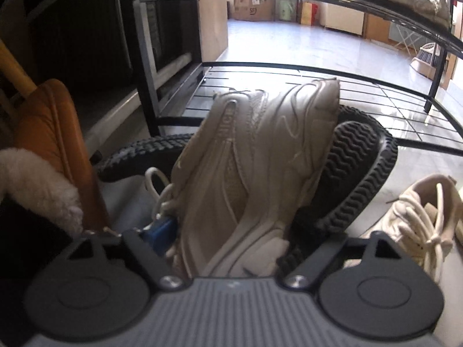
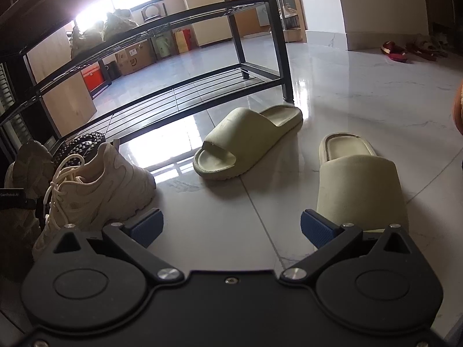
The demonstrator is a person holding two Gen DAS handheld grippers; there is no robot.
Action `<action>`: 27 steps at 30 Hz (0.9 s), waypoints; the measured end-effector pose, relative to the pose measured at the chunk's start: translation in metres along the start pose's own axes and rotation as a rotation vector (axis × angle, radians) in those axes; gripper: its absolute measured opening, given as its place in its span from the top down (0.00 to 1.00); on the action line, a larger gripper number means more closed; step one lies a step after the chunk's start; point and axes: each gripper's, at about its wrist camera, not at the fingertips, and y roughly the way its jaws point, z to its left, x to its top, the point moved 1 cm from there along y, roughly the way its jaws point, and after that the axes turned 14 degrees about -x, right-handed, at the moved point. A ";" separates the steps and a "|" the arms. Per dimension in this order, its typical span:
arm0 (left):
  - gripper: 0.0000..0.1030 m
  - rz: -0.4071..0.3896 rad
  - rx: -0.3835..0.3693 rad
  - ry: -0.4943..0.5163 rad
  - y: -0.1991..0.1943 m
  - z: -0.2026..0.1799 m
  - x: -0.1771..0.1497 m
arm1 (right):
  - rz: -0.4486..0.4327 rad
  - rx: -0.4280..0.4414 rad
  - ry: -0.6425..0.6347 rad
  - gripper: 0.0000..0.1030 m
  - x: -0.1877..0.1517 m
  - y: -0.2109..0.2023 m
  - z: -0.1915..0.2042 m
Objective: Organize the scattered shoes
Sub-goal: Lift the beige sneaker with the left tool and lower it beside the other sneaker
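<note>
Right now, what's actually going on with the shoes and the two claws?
A person is tidying shoes beside a black wire shoe rack. The left claw is shut on a beige sneaker, held on its side in front of the rack's bottom shelf. The right claw is open and empty, over the tiled floor. Its matching sneaker and two pale green slides sit on the floor, not yet shelved.

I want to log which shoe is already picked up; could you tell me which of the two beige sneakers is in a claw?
The beige sneaker tipped sole-rightward in the left claw; its mate stands upright on the floor, untouched.
</note>
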 end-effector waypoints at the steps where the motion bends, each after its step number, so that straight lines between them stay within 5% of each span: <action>1: 0.27 -0.002 -0.002 0.000 -0.002 -0.001 -0.001 | 0.000 0.000 0.002 0.00 0.000 0.000 -0.001; 8: 0.37 -0.007 -0.020 -0.018 -0.017 -0.013 -0.010 | -0.009 0.017 0.019 0.00 0.003 -0.002 -0.003; 18: 0.38 -0.043 0.068 -0.063 -0.066 -0.044 -0.018 | -0.036 0.042 0.106 0.00 0.012 -0.009 -0.021; 27: 0.38 0.009 -0.028 -0.090 -0.085 -0.116 -0.057 | -0.093 0.050 0.177 0.00 0.027 -0.022 -0.041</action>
